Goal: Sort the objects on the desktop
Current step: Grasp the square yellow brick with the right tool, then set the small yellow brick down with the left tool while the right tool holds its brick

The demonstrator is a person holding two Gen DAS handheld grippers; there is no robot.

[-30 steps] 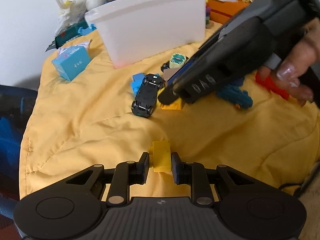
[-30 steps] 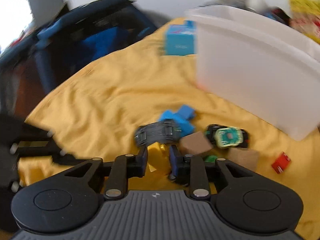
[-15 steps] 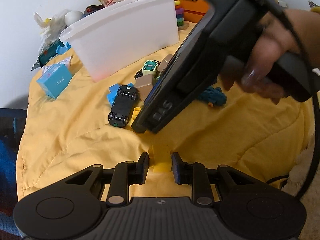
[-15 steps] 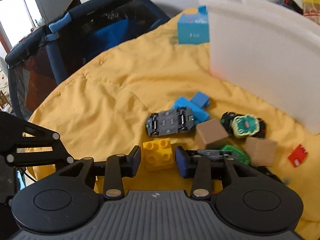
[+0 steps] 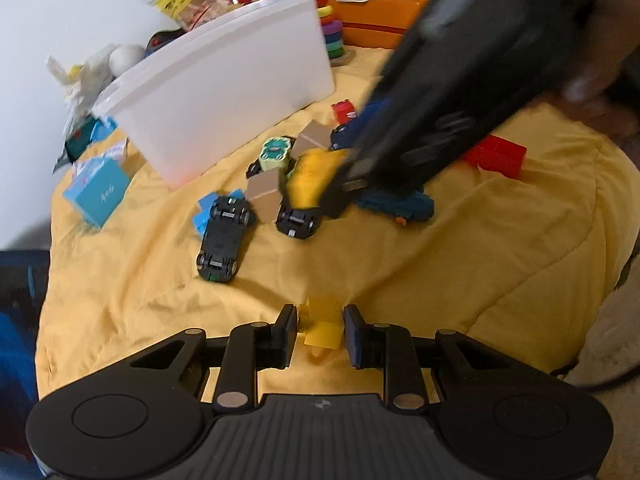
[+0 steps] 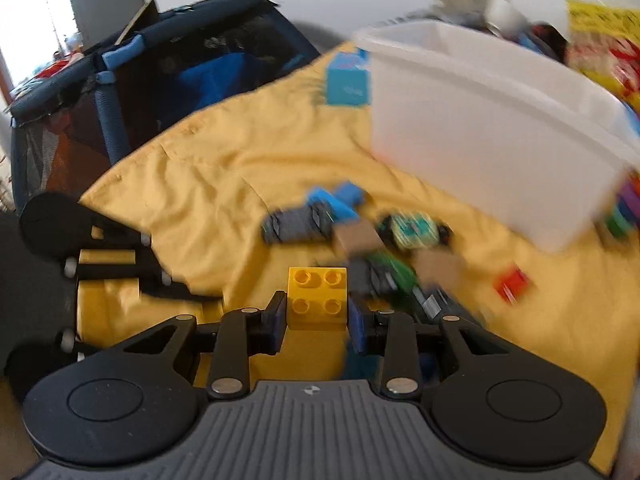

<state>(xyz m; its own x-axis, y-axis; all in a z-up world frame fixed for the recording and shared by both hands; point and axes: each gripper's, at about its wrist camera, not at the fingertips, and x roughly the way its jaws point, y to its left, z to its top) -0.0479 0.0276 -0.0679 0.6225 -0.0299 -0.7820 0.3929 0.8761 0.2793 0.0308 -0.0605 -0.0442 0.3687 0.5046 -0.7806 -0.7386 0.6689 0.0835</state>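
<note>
Since half a second ago our right gripper (image 6: 318, 312) has closed on the yellow brick (image 6: 317, 297) and lifted it off the yellow cloth (image 6: 208, 184); before, the jaws stood open either side of it on the cloth. Now both pads touch the brick's sides, studs facing up, at lower centre of the right wrist frame. In the left wrist view the same brick (image 5: 312, 178) shows as a yellow blur at the tip of the right tool, mid frame, above the pile of toys.

Our left gripper (image 5: 321, 330) still pinches a second small yellow block (image 5: 322, 326) at bottom centre of its frame, jaws narrowed onto it, as in the earlier frames.

The white bin (image 6: 492, 156) sits upper right in the right wrist frame, upper centre-left (image 5: 224, 96) in the left one. Below it lie an upturned black toy car (image 5: 222, 246), a tan cube (image 5: 264, 192), a green-topped car (image 5: 274, 154), a blue brick (image 6: 336, 200) and a small red piece (image 6: 512, 282). A light blue box (image 5: 98, 196) sits mid left beside the bin. A big red block (image 5: 500, 156) lies right of centre, partly behind the right tool. Both views are motion-blurred.
</note>
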